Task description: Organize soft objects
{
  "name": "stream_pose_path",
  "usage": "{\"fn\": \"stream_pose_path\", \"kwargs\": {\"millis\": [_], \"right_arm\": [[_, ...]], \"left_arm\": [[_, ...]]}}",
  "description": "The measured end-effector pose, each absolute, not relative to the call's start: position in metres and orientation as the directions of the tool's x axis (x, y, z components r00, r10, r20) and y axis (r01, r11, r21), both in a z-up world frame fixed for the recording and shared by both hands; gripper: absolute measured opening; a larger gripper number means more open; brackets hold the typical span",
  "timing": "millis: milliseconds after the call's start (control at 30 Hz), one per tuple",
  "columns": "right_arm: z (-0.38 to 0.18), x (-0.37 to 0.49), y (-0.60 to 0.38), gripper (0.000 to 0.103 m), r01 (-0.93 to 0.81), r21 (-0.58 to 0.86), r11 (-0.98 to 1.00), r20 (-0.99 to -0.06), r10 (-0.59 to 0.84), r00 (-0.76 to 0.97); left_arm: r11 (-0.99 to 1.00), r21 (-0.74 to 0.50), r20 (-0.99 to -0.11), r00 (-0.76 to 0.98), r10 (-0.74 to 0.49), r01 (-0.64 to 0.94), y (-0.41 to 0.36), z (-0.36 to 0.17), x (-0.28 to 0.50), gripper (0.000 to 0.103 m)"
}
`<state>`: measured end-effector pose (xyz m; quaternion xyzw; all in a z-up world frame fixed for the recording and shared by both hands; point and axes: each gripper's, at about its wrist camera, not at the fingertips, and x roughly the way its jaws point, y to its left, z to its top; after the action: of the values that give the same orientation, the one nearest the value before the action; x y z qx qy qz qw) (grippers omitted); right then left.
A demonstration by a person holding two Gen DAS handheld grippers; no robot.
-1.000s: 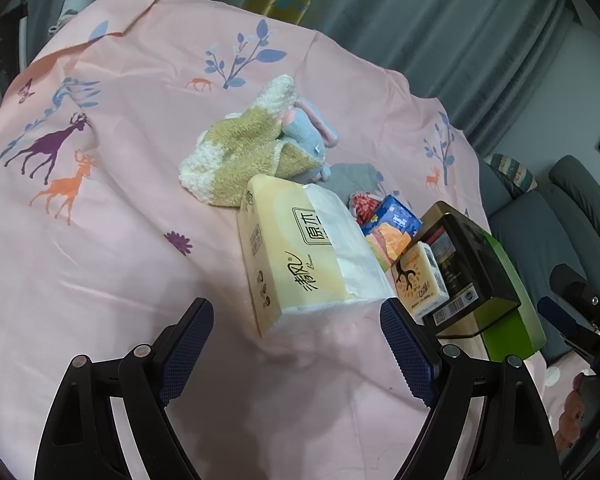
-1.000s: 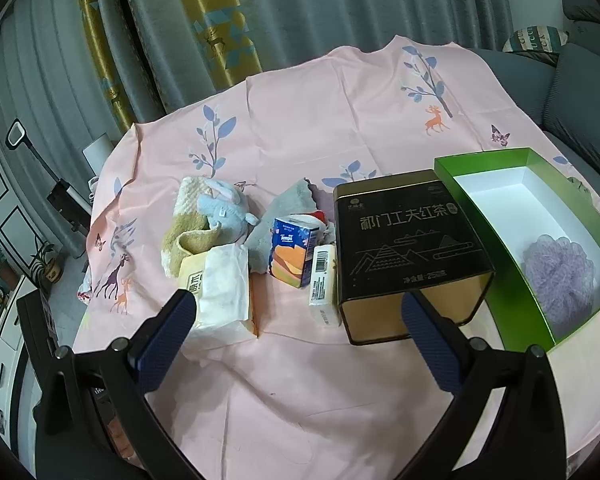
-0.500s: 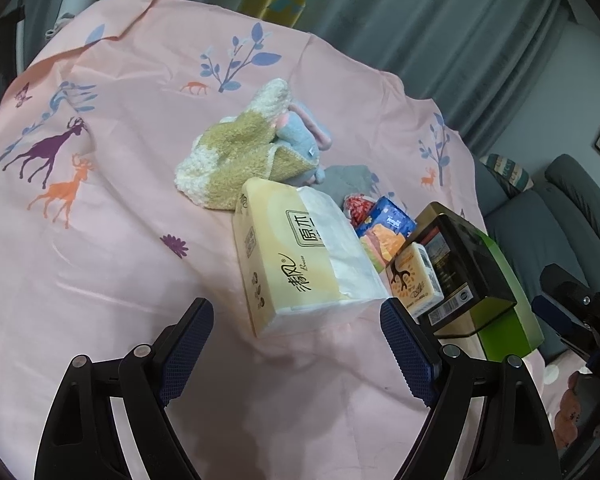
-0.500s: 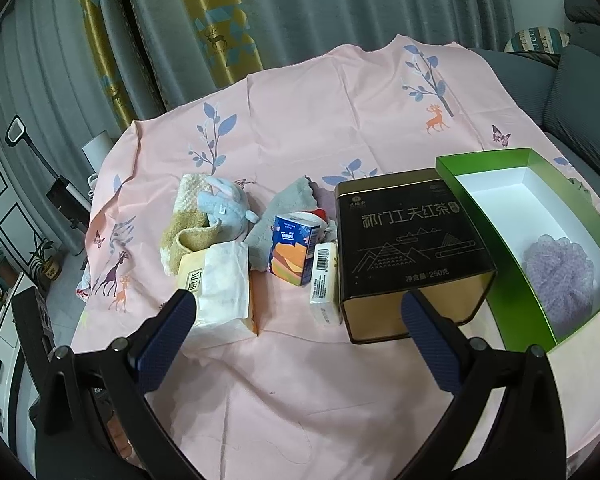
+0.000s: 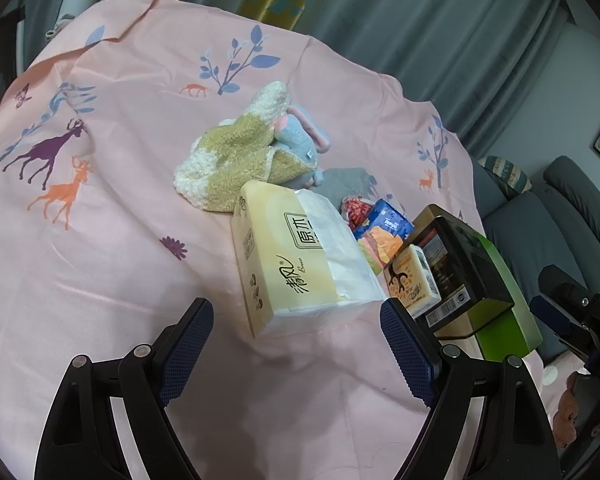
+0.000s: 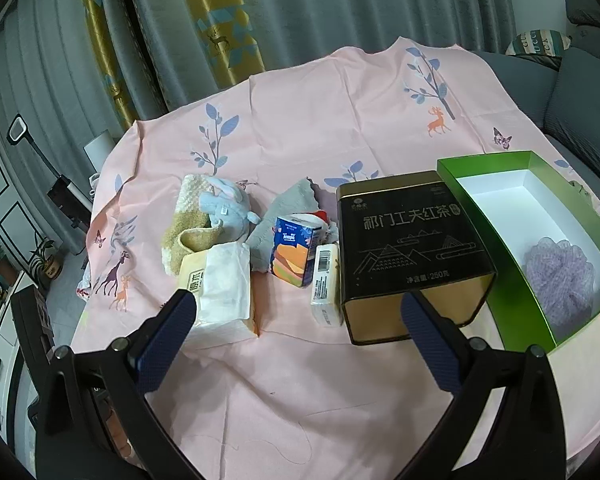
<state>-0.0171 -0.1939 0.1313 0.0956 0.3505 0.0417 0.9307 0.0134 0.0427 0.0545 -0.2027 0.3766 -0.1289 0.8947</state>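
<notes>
Left wrist view cuts off most of the green box (image 5: 512, 320), which hides behind the black tea tin (image 5: 464, 264); the grey cloth (image 5: 348, 182) peeks out behind the tissue pack (image 5: 300, 272). The left gripper (image 5: 296, 340) stands wide open, holding nothing, just short of that pack. The right gripper (image 6: 300, 328) is equally wide and empty above bare pink tablecloth (image 6: 300, 400) at the near edge. The purple bath pouf (image 6: 560, 276) lies in the green box by the right edge. The plush toy (image 6: 228, 208) rests on the yellow towel (image 6: 188, 232) toward the left edge, with open cloth behind it.
</notes>
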Motion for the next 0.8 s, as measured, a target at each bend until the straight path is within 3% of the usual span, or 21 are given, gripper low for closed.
{"fn": "stream_pose_path", "kwargs": {"millis": [800], "right_arm": [[0.1324, -0.0175, -0.1932, 0.101, -0.025, 0.21, 0.977, -0.64, 0.157, 0.752]], "left_arm": [[0.881, -0.466, -0.604, 0.699, -0.384, 0.082, 0.0476, 0.0611, 0.0121, 0.086]]}}
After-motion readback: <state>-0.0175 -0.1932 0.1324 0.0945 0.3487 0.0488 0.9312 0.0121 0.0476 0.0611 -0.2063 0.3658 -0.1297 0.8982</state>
